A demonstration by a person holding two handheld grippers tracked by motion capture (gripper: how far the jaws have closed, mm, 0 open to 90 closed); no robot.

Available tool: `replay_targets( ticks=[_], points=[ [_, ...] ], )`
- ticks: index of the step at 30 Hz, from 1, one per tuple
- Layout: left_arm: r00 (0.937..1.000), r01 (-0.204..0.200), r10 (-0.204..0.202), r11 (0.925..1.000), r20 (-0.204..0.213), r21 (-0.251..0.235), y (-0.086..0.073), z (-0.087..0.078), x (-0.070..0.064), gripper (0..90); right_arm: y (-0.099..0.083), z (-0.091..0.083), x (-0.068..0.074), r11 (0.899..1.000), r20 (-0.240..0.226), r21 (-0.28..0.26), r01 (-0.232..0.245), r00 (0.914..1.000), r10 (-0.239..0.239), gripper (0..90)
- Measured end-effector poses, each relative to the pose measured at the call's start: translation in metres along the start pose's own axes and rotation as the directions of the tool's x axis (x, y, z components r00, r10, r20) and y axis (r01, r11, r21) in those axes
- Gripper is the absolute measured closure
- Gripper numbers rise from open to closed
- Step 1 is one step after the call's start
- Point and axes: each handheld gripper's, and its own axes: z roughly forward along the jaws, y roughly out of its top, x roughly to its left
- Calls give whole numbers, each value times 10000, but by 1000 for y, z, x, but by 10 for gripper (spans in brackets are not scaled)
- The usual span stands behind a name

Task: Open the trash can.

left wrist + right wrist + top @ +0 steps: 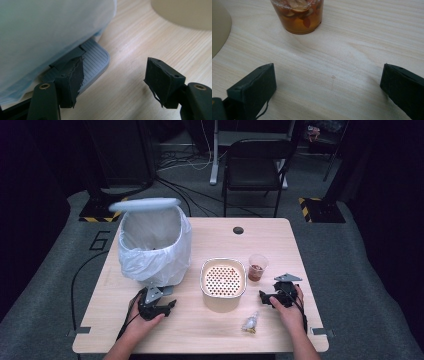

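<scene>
A pedal bin lined with a white bag [154, 245] stands at the table's left, its lid [145, 204] raised. My left gripper [159, 306] rests on the table just in front of it, open and empty; its grey foot pedal [93, 62] lies beside the left jaw. A cream pot with a perforated strainer [223, 281] sits mid-table. A clear plastic cup of brown liquid with pieces in it [257, 267] [298, 15] stands right of the pot. My right gripper [274, 296] [328, 86] is open and empty, just short of the cup. A small crumpled clear wrapper [250, 322] lies near the front edge.
The wooden table [210, 325] has a cable hole [238, 230] at the back. A black chair [255, 165] stands behind the table on grey floor. Cables trail from both grippers off the front edge.
</scene>
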Motion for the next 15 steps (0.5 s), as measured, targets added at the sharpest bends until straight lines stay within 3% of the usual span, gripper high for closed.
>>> replay_targets(
  ticks=[5,13,14,15],
  points=[
    [9991,-373,377,9991,-194,192,1,1,-2,311,0,0,0,10000,12,-4,-1,10000,1,0],
    [9995,-297,298,9995,-143,133,1,1,-1,311,0,0,0,10000,-18,12,8,10000,-8,0],
    [9985,-508,511,9986,-216,118,1,0,1,311,0,0,1,10000,-26,33,-9,10000,9,0],
    [9997,-236,236,9997,-58,119,1,0,0,312,0,0,1,10000,-47,6,62,10000,-62,0]
  ],
)
